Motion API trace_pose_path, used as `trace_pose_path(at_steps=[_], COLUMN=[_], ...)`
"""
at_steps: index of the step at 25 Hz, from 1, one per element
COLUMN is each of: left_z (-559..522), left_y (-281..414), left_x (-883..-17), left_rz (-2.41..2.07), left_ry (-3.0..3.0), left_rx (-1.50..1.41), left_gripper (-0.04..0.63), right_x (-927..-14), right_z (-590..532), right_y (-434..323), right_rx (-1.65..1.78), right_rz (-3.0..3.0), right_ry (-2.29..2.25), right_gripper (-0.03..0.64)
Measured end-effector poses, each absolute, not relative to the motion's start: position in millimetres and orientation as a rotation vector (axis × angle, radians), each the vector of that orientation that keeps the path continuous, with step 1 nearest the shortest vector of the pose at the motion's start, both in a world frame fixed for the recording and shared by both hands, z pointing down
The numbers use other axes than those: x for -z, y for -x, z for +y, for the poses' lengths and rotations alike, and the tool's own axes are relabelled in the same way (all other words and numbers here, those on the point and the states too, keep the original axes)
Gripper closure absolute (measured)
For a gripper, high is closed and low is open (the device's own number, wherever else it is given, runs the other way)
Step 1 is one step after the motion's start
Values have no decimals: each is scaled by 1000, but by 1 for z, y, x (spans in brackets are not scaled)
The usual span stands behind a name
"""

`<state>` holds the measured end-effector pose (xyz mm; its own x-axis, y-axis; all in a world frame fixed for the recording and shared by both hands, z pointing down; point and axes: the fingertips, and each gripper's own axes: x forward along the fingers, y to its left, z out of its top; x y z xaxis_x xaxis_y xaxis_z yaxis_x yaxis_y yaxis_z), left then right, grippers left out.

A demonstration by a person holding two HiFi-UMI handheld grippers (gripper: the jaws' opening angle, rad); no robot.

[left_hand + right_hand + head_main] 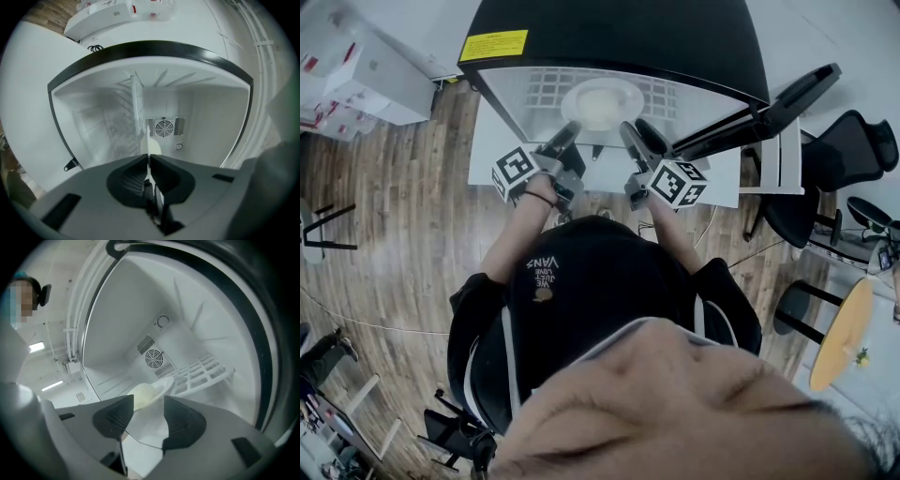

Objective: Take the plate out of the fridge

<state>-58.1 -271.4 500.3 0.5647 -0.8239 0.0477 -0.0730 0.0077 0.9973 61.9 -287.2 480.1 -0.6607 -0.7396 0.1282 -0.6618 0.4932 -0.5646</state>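
Observation:
A white plate (602, 101) lies on a shelf inside the open black-topped fridge (609, 33). My left gripper (569, 131) reaches in from the left. In the left gripper view the plate (150, 146) shows edge-on, with my left gripper (148, 161) shut on its thin rim. My right gripper (628, 139) reaches in beside it from the right. In the right gripper view the plate (149, 392) sits just past the tips of my right gripper (149, 411), whose jaws stand wide open and whose pads touch nothing.
The fridge door (773, 105) swings open at the right. At the back wall sits a fan vent (164, 127), and a white wire shelf (206, 373) lies beside the plate. Black chairs (848, 145) and a round wooden table (842, 333) stand to the right, and white boxes (356, 66) lie at the left.

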Motion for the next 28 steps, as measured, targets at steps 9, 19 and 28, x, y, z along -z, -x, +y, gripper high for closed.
trace_pose_path(at_steps=[9, 19, 28], left_z=[-270, -267, -267], left_y=[58, 57, 56], left_x=[-501, -499, -497], left_rz=[-804, -788, -775], left_ry=[-1464, -1472, -1480], left_rx=[701, 702, 702], left_gripper=[563, 563, 563], right_x=[-481, -484, -486], right_z=[-297, -303, -305], right_y=[-62, -58, -60], right_rx=[1109, 1157, 1166], right_rz=[2392, 2362, 2359], right_ry=[1124, 1102, 1131], right_gripper=[423, 425, 486])
